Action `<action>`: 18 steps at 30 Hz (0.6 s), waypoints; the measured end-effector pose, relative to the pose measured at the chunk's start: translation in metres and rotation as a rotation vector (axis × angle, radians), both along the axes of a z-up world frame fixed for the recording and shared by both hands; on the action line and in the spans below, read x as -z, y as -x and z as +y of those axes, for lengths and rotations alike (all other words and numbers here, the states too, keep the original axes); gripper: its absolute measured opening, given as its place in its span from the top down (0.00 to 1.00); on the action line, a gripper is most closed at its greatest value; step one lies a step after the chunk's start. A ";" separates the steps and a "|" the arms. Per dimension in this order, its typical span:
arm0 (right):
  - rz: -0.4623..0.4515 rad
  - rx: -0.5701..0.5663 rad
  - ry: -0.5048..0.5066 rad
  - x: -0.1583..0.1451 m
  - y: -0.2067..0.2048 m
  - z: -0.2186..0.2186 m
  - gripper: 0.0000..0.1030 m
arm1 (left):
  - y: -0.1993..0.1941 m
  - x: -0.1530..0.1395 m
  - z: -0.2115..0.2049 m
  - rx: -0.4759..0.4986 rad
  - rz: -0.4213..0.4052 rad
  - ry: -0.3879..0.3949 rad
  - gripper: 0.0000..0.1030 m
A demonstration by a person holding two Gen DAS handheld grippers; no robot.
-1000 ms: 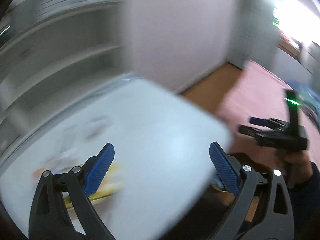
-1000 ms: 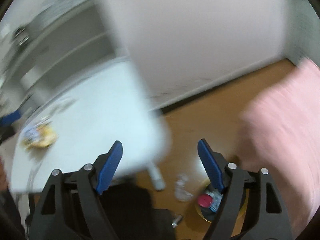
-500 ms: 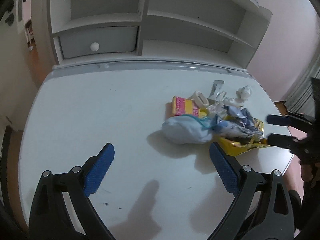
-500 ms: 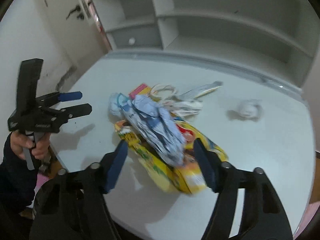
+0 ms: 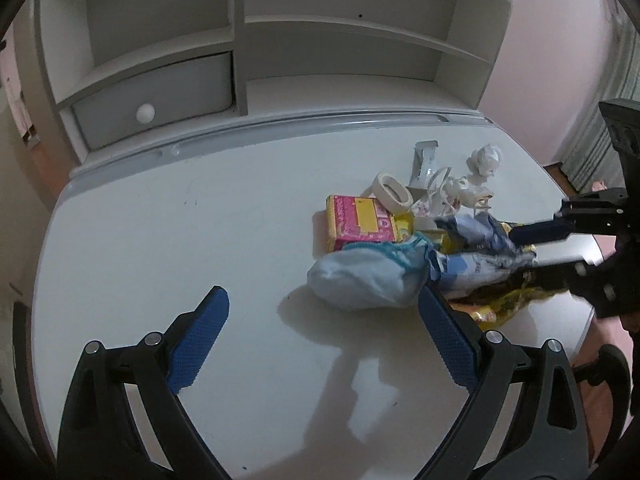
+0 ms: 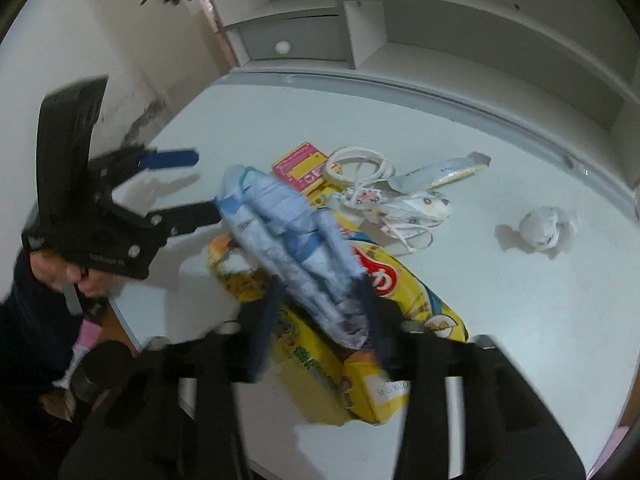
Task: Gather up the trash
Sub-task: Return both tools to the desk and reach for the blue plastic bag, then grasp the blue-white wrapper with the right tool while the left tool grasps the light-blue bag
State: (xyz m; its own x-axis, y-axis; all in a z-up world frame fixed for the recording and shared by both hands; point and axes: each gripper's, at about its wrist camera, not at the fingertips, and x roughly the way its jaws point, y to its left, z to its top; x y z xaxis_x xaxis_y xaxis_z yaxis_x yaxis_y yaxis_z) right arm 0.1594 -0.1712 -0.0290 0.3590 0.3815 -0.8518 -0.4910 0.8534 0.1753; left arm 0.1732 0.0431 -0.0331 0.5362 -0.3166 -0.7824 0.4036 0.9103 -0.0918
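Fig. 1. From my remote station I see a white desk (image 5: 140,240) with a shelf unit (image 5: 240,60) at its back edge, one drawer (image 5: 160,96) closed. The trash pile sits toward the desk's right side in the left wrist view. Uppermost is a crumpled blue-and-white wrapper (image 6: 292,240), an elongated bundle; in the right wrist view its long axis runs diagonally, from the upper left down to my right gripper (image 6: 316,320). That gripper's jaws have just been closing and now stand narrowed on either side of the wrapper's near end; motion blur keeps me from telling whether the pads press on it. Beneath lies a yellow snack bag (image 6: 384,292). Around it: a pink-and-yellow box (image 5: 360,224), a tape roll (image 5: 392,194), masks with tangled loops (image 6: 400,204), a torn sachet (image 6: 440,170), and a crumpled paper ball (image 6: 544,226) well apart. My left gripper (image 5: 320,344) hangs wide, holding nothing, over bare desk beside the pile's bulging end.
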 end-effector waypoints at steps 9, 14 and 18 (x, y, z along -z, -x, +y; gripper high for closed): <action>-0.046 -0.021 0.008 -0.003 0.003 0.007 0.70 | -0.007 0.004 0.005 -0.018 0.015 -0.016 0.10; -0.106 0.046 -0.105 -0.033 0.012 -0.016 0.71 | -0.006 0.001 0.004 -0.001 0.018 -0.011 0.10; -0.104 0.068 -0.137 -0.033 0.023 -0.031 0.71 | -0.011 -0.003 -0.014 0.064 0.015 -0.019 0.10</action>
